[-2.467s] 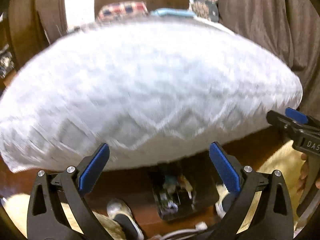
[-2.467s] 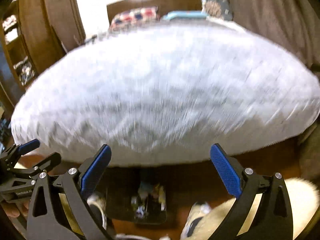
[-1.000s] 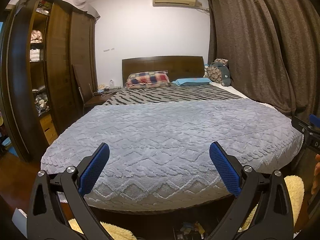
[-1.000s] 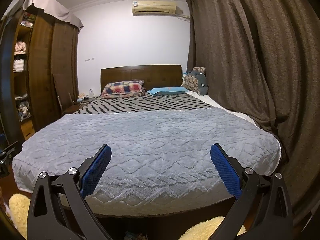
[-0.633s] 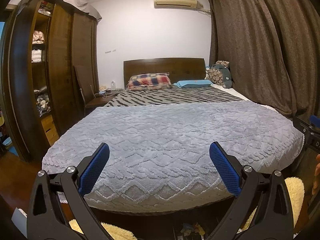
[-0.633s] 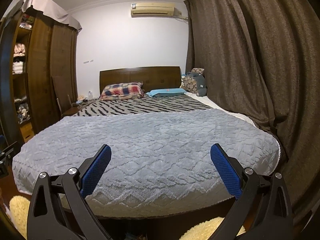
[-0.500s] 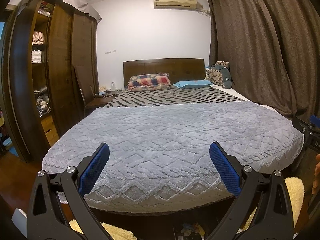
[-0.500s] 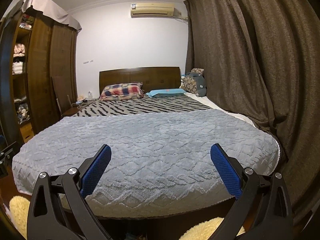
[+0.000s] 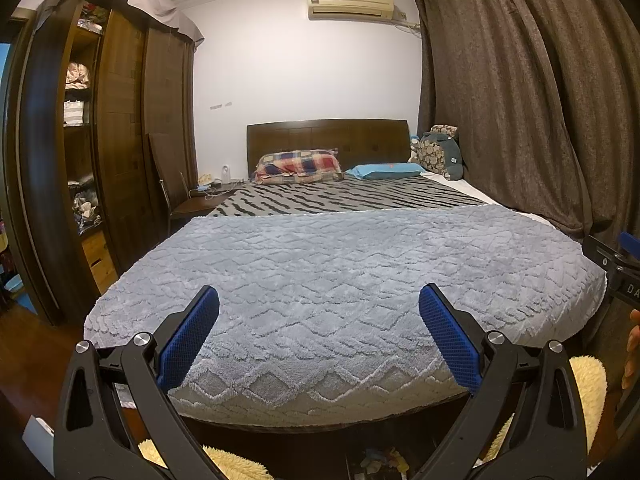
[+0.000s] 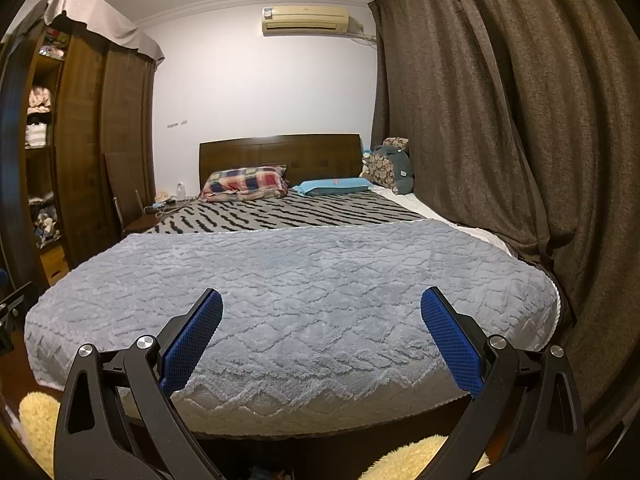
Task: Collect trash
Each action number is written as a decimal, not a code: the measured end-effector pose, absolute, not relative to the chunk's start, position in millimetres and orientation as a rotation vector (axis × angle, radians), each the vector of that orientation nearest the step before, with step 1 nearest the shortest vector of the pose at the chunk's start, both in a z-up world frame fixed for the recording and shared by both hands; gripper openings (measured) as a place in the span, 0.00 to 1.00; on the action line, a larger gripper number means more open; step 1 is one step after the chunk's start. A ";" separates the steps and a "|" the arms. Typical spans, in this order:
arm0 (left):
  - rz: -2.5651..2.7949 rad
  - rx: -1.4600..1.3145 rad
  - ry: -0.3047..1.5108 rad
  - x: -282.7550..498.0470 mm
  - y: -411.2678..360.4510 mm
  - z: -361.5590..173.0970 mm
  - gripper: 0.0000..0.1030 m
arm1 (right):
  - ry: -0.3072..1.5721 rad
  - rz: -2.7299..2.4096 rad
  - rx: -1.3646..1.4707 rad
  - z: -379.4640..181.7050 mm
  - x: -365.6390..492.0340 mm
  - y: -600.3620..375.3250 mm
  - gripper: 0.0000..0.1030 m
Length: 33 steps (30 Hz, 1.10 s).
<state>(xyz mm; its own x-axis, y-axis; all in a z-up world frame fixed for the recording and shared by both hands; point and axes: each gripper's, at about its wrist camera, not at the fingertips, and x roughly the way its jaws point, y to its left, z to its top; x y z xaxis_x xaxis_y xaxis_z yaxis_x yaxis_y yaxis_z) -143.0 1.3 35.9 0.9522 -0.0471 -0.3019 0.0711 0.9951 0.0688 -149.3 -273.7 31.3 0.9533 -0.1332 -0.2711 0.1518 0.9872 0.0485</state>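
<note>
My left gripper (image 9: 319,300) is open and empty, held level and facing the foot of a bed. My right gripper (image 10: 321,302) is open and empty too, beside it on the right; its tip shows at the right edge of the left wrist view (image 9: 618,256). A small heap of colourful trash (image 9: 380,462) lies on the dark floor at the foot of the bed, below and between the left fingers. In the right wrist view only a sliver of it (image 10: 268,473) shows at the bottom edge.
The bed has a grey textured blanket (image 9: 340,280), a striped cover (image 9: 340,198) and pillows (image 9: 298,165) by the headboard. Yellow fluffy rugs (image 9: 584,384) lie on the floor at both sides. A dark wardrobe (image 9: 80,160) stands left, brown curtains (image 10: 500,120) right.
Both grippers have tilted up from looking down at the floor and trash to looking level across the bed. Over the last second the view has barely shifted. Both stay open.
</note>
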 end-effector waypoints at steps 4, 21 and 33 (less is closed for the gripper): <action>-0.061 0.079 0.305 -143.1 1.4 35.9 0.92 | 0.271 -0.143 0.070 32.1 -149.8 -272.8 0.97; -0.061 0.080 0.305 -143.1 0.6 36.5 0.92 | 0.276 -0.137 0.074 32.3 -151.0 -270.4 0.97; -0.066 0.086 0.307 -143.0 -3.0 37.1 0.92 | 0.273 -0.132 0.079 34.1 -150.7 -268.3 0.97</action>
<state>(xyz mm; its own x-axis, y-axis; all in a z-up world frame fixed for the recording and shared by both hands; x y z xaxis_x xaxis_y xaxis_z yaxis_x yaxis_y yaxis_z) -143.0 -3.0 37.1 0.9512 -0.0521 -0.3042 0.0781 0.9942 0.0741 -150.7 -268.3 34.1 0.9543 -0.1194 -0.2740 0.1407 0.9883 0.0594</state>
